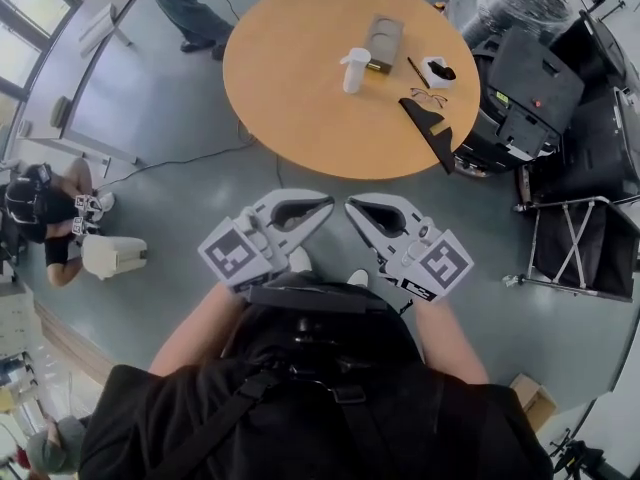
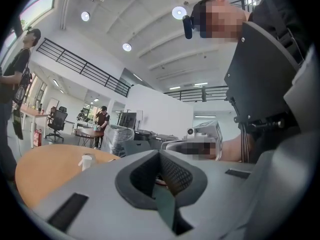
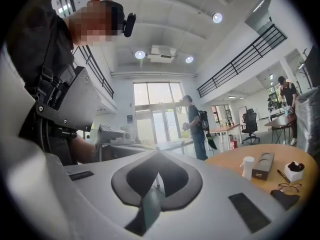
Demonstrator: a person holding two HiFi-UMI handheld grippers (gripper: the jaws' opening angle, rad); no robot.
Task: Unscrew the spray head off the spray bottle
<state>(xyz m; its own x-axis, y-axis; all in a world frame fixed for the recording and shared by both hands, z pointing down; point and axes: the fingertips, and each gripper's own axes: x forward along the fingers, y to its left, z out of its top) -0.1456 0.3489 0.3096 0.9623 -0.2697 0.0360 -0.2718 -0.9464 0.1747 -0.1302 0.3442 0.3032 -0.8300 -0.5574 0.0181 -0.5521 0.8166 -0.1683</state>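
The white spray bottle [image 1: 355,70] stands upright on the round wooden table [image 1: 290,88], well ahead of both grippers. It shows small in the left gripper view [image 2: 86,161] and in the right gripper view [image 3: 247,167]. My left gripper [image 1: 327,205] and right gripper [image 1: 351,207] hang side by side over the floor in front of my chest, tips almost meeting, short of the table's near edge. Both are shut with nothing between the jaws, as seen along the left gripper [image 2: 160,153] and the right gripper [image 3: 158,154].
Beside the bottle lie a grey-brown box [image 1: 384,43], a small white holder [image 1: 437,71], glasses [image 1: 428,96] and a black cloth [image 1: 432,128]. Black cases [image 1: 535,78] and a folding stand [image 1: 575,243] crowd the right. A person [image 1: 185,8] stands beyond the table; another sits on the floor at the left [image 1: 50,218].
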